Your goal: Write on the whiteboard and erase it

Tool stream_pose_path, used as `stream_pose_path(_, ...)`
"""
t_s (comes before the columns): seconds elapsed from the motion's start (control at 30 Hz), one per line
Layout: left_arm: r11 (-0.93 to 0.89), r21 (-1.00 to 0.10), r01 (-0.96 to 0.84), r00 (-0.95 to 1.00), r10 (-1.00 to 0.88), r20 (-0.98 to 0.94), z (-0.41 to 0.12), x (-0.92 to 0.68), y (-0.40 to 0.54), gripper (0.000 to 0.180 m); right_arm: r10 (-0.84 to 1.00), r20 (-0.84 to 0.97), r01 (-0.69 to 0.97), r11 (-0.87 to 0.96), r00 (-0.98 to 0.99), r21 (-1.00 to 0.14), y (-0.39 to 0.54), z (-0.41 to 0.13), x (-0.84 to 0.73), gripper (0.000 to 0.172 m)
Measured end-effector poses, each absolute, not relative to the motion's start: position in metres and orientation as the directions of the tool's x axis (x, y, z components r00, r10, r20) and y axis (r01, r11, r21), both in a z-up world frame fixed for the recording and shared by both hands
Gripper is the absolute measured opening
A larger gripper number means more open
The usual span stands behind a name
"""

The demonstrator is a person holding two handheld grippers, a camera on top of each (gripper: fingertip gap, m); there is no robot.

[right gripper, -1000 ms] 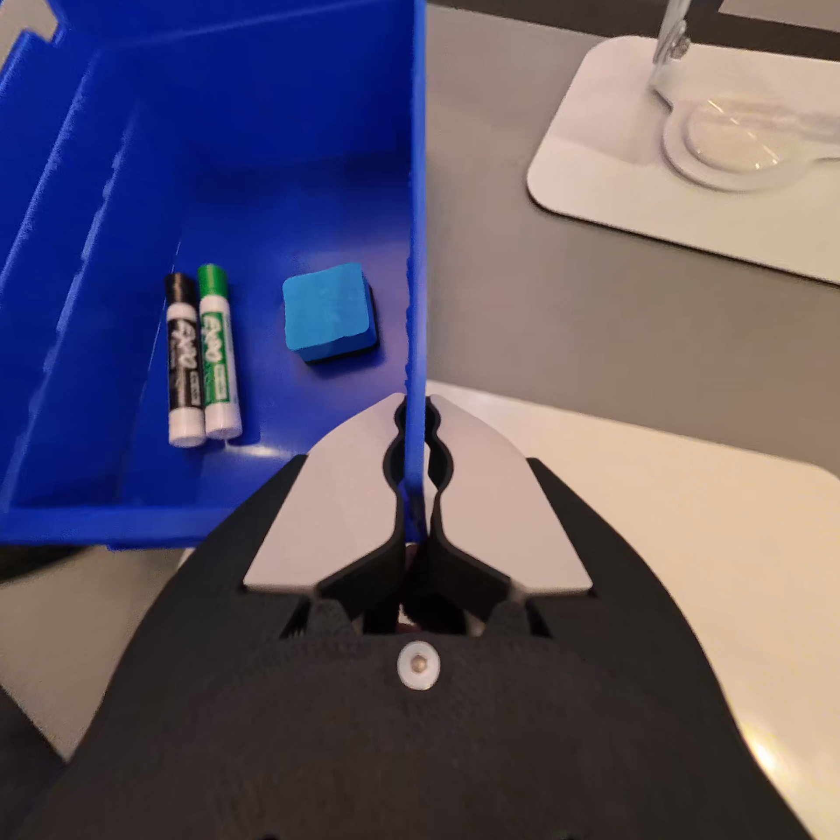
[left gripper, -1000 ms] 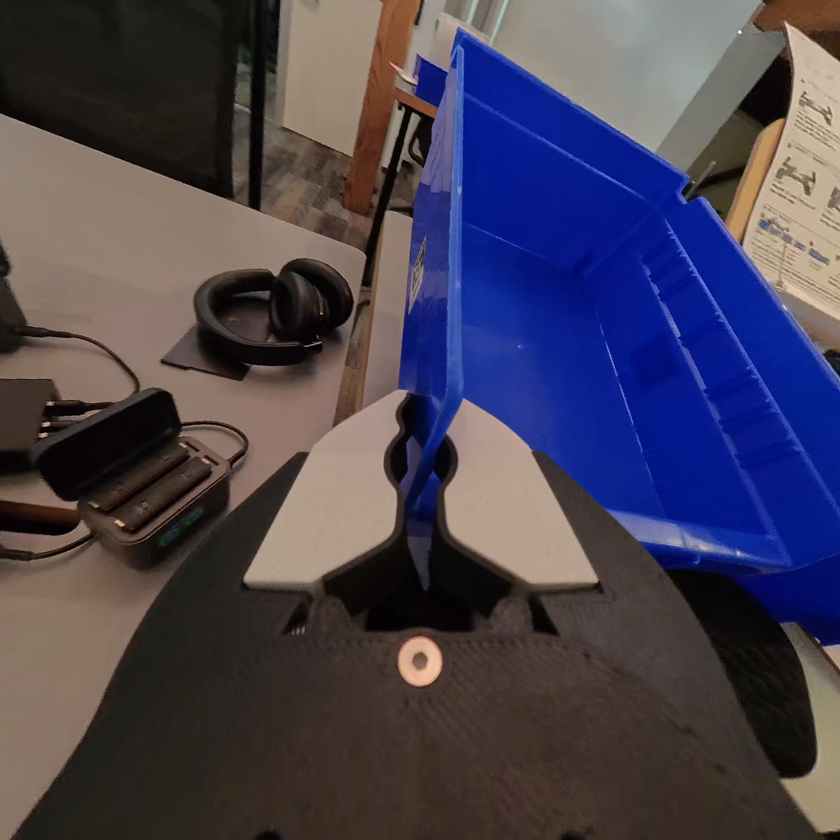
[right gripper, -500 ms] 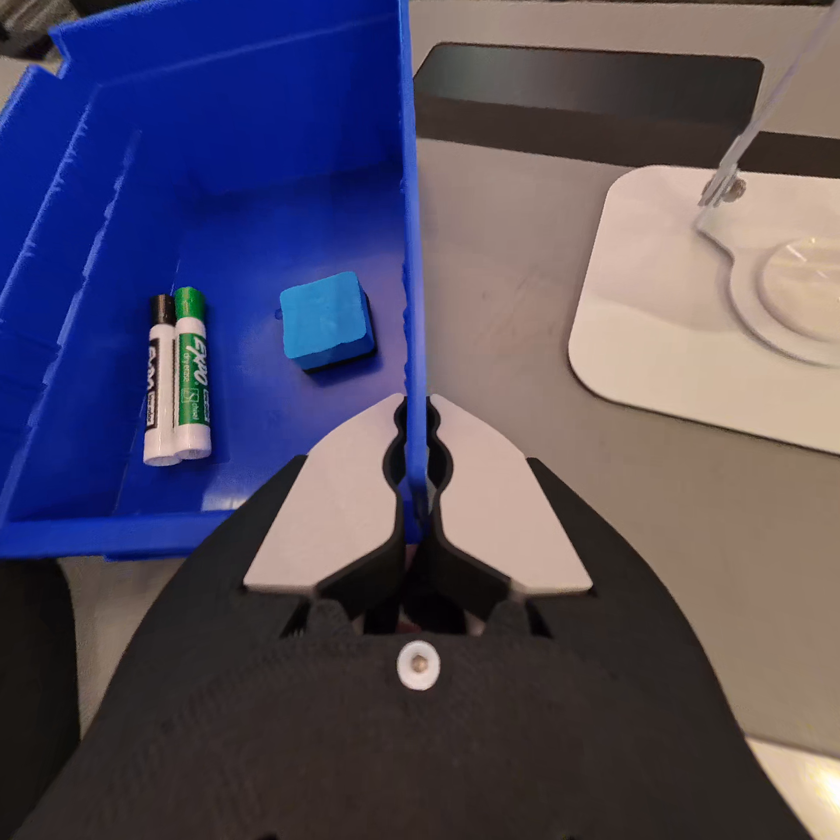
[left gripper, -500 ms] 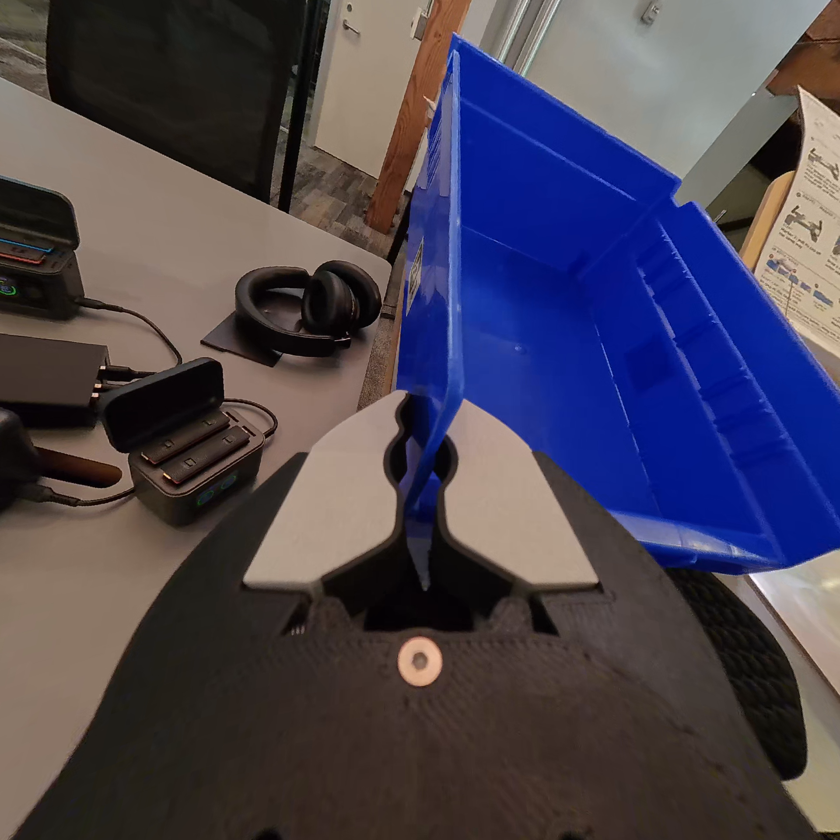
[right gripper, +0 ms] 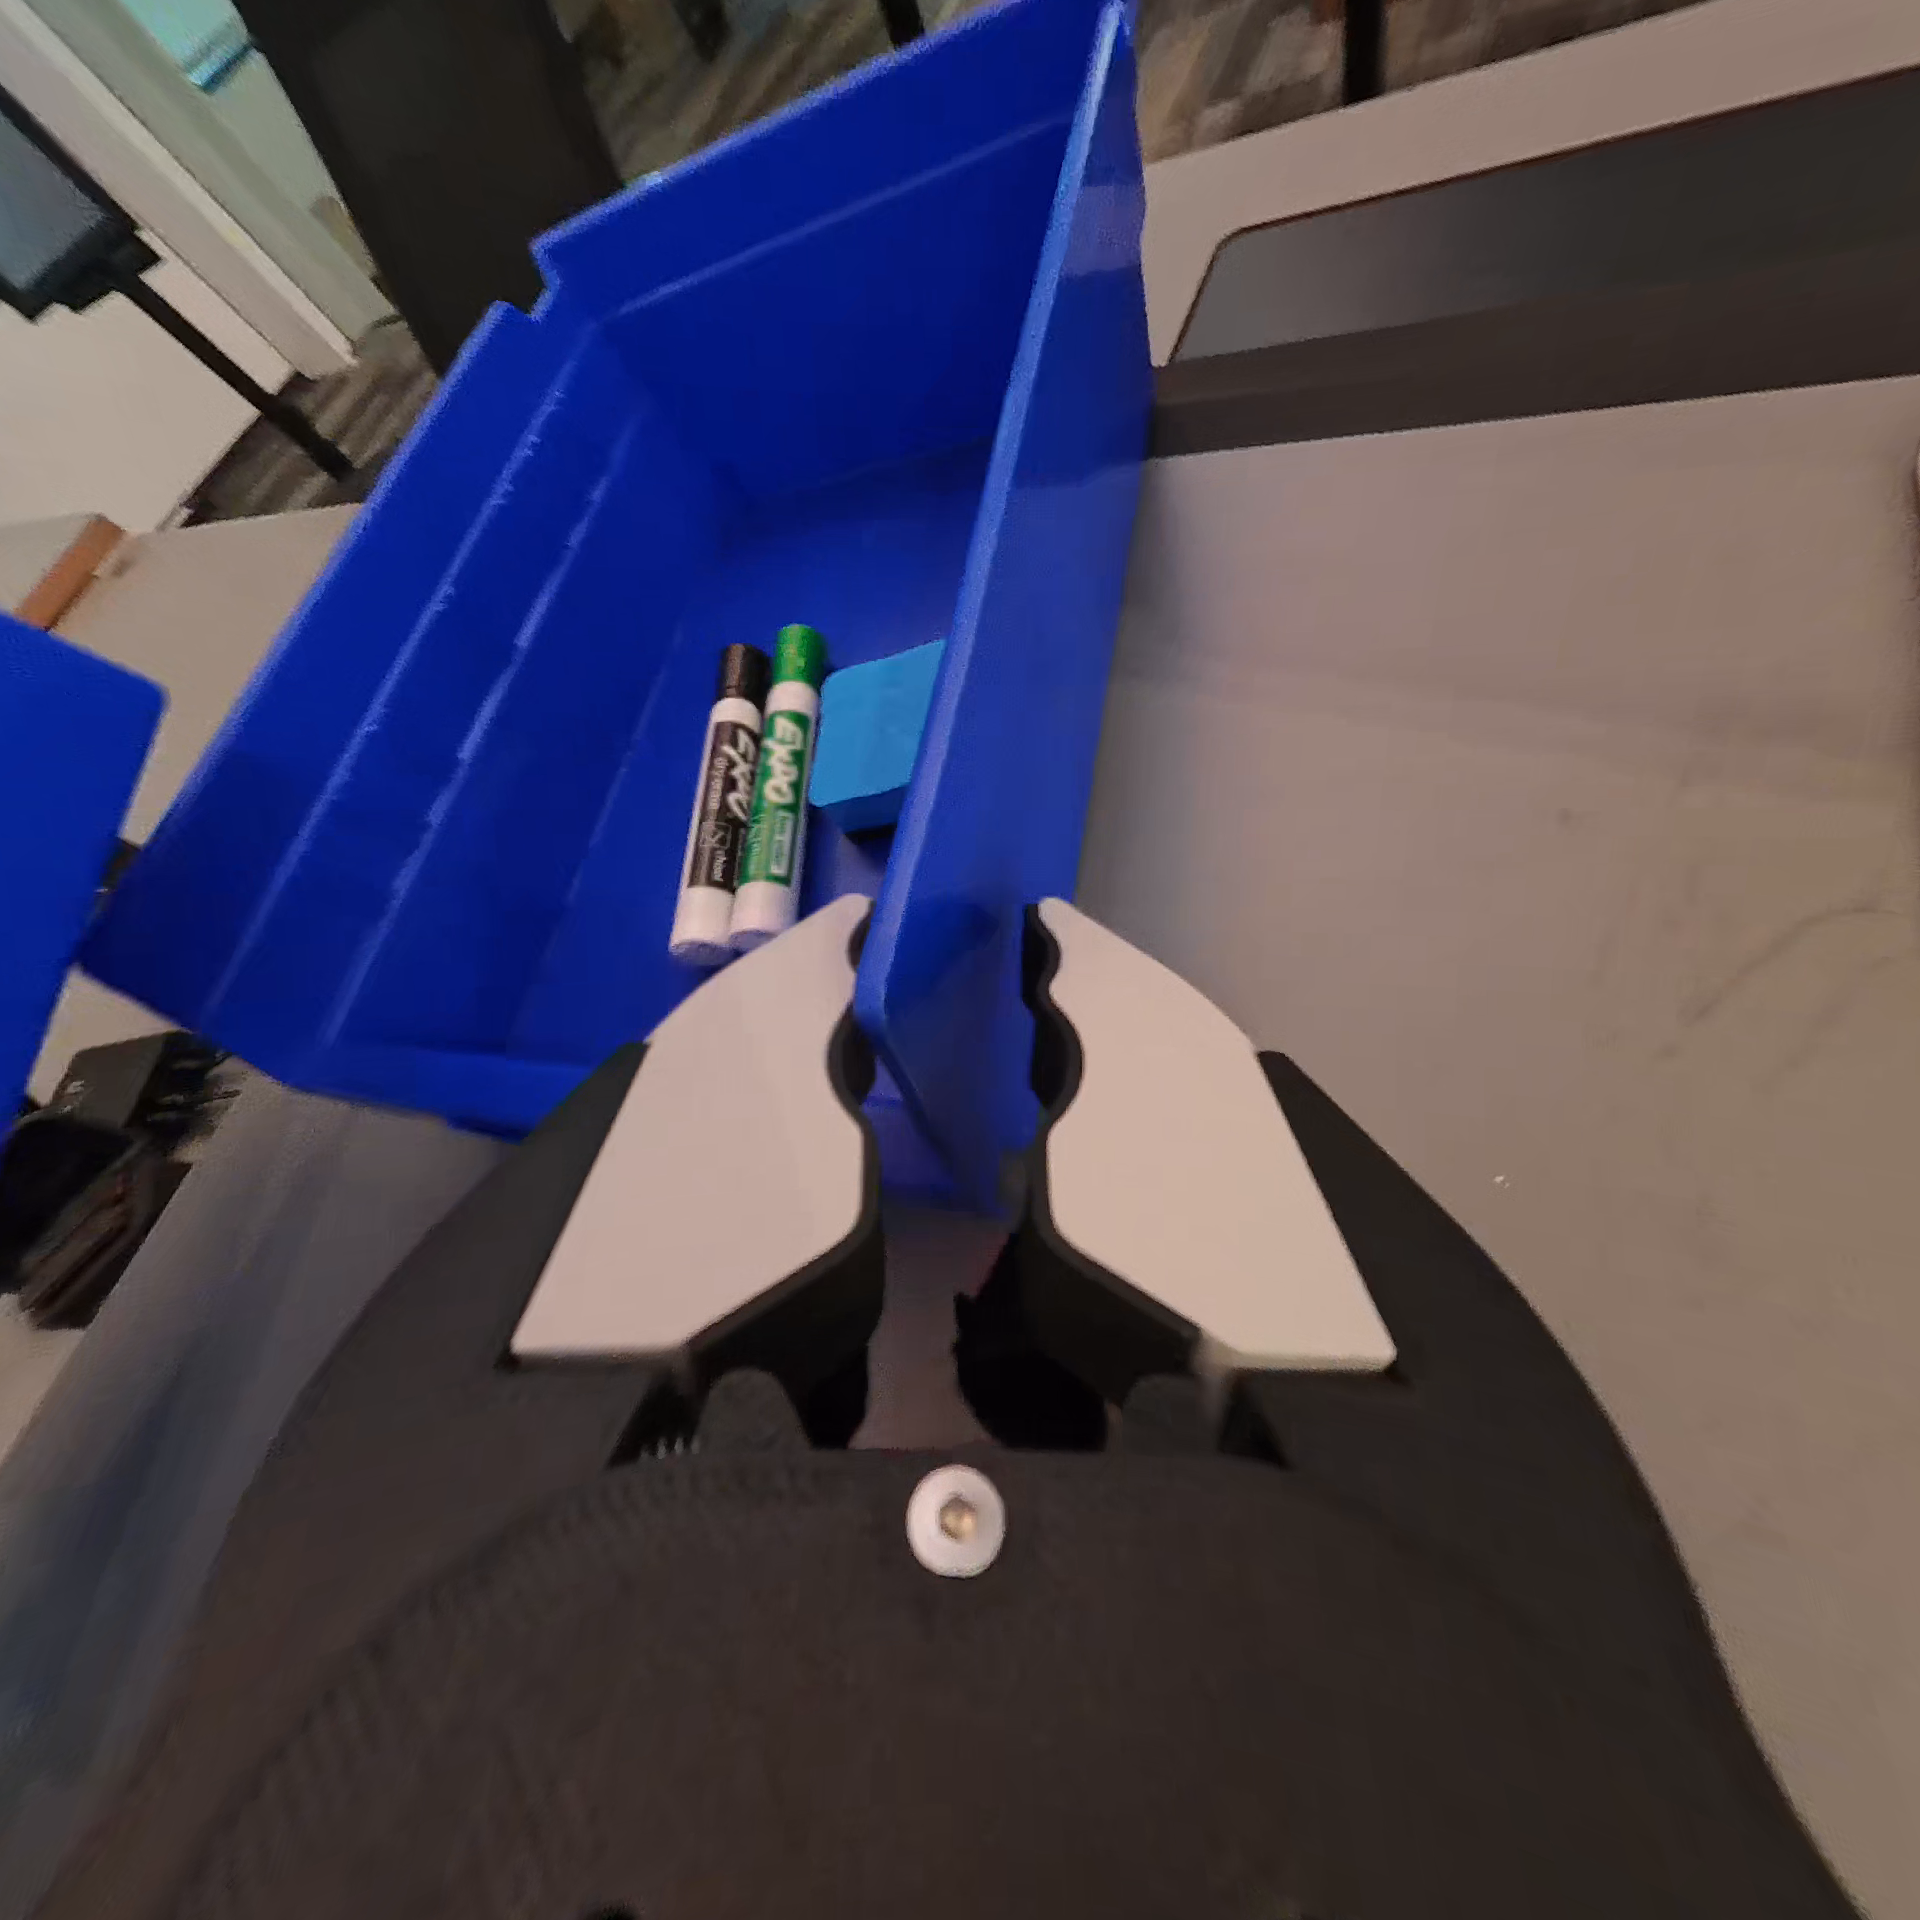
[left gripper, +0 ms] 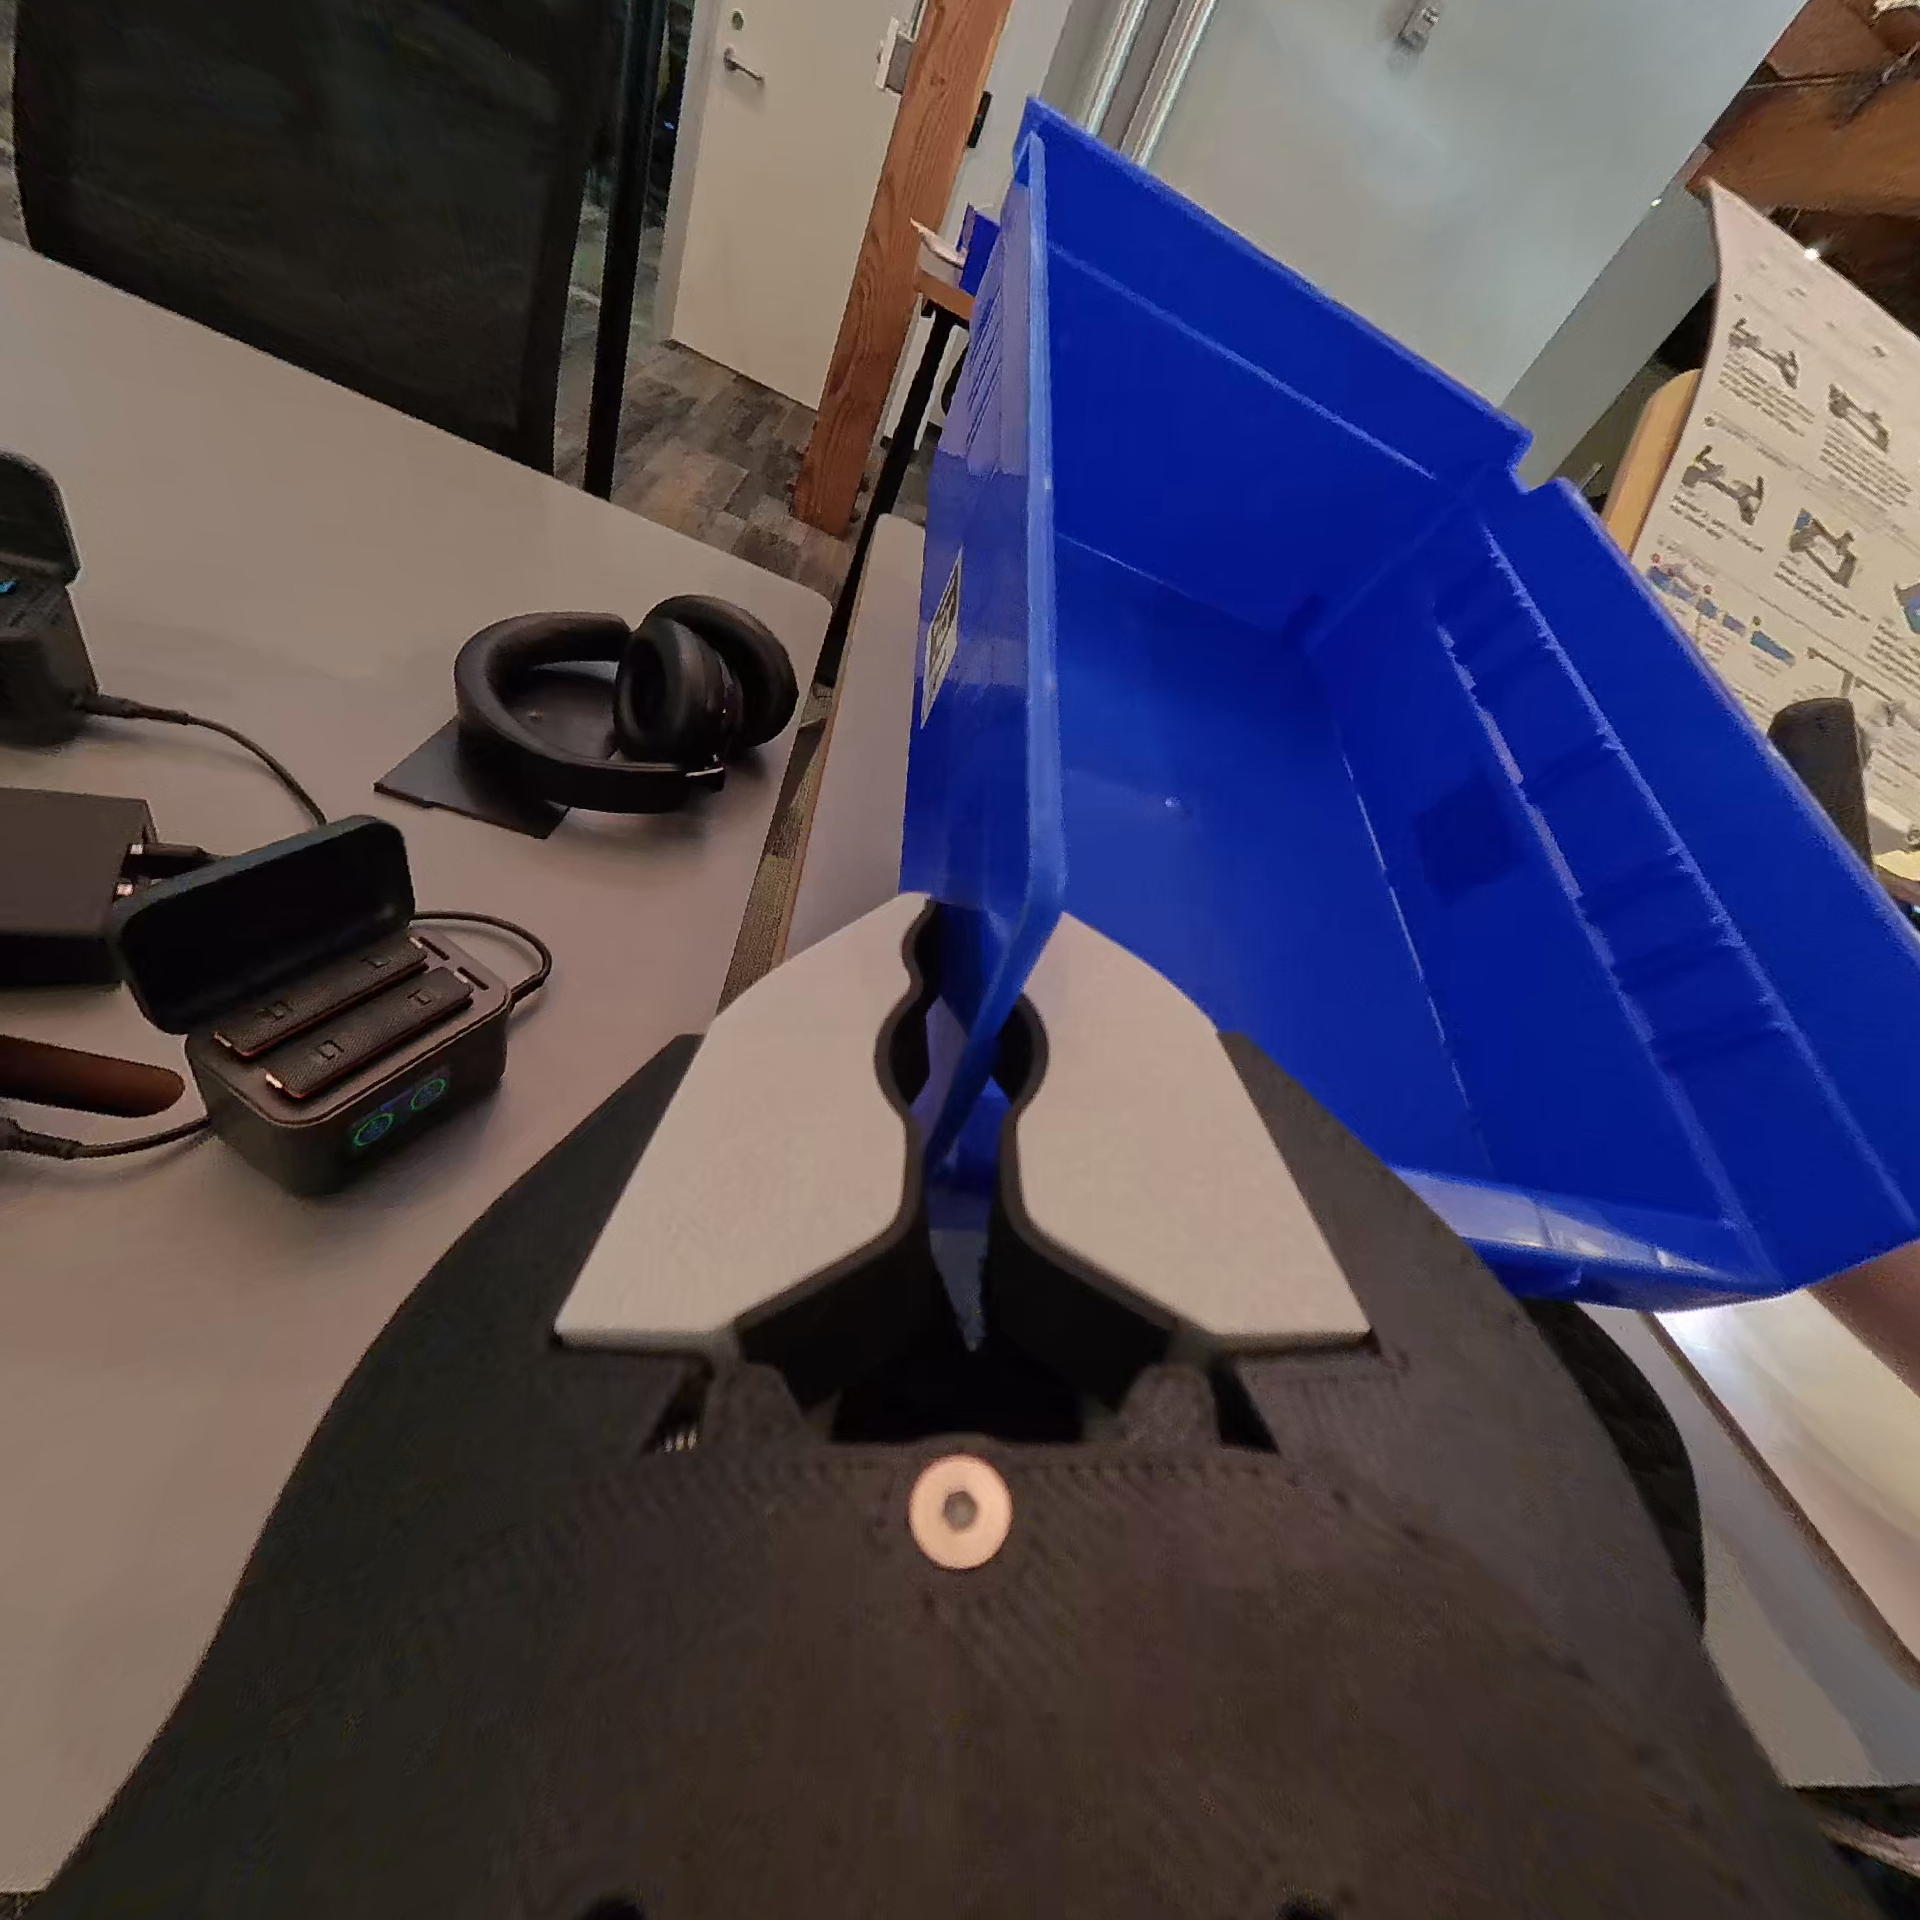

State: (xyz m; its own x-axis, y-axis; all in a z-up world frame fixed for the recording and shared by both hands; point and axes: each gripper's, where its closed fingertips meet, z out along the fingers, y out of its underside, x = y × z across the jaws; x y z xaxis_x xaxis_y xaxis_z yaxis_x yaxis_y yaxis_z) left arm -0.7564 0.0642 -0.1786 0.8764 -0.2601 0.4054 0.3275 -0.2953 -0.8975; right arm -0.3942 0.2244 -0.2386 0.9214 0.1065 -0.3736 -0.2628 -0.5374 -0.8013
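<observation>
A: Two claws: left claw [left gripper: 971,997] clamped on blue bin [left gripper: 1247,727] wall, right claw [right gripper: 945,997] apart, straddling the wall.
B: Markers [right gripper: 748,790], eraser [right gripper: 873,738] inside; one-sided hold, bin may tip.

Blue bin [right gripper: 790,343] – glossy smooth plastic; table [right gripper: 1507,727] – matt.

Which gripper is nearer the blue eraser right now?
Right. The right gripper straddles the blue bin wall right beside the eraser. The left gripper clamps a bin rim, with no eraser in its view.
</observation>
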Motion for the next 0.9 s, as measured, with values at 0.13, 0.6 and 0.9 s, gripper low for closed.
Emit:
stream_pose_path(0.13, -0.271, -0.923, 0.272, 0.882, -0.313, 0.352, -0.154, -0.731, 0.054, 0.007, 0.233, -0.374, -0.231, -0.474, 0.898, -0.85, 0.187, -0.202, -0.387, 0.039)
stream_pose_path(0.6, -0.356, -0.932, -0.063, 0.511, -0.814, 0.276, -0.117, -0.412, 0.029, 0.006, 0.24, -0.258, -0.194, -0.26, 0.936, -0.946, -0.06, -0.089, -0.087, 0.04)
stream_pose_path(0.9, -0.35, -0.905, -0.24, 0.328, -0.907, 0.264, -0.163, -0.177, 0.029, 0.006, -0.021, -0.265, -0.262, -0.238, 0.964, -0.935, -0.177, -0.127, -0.01, 0.079)
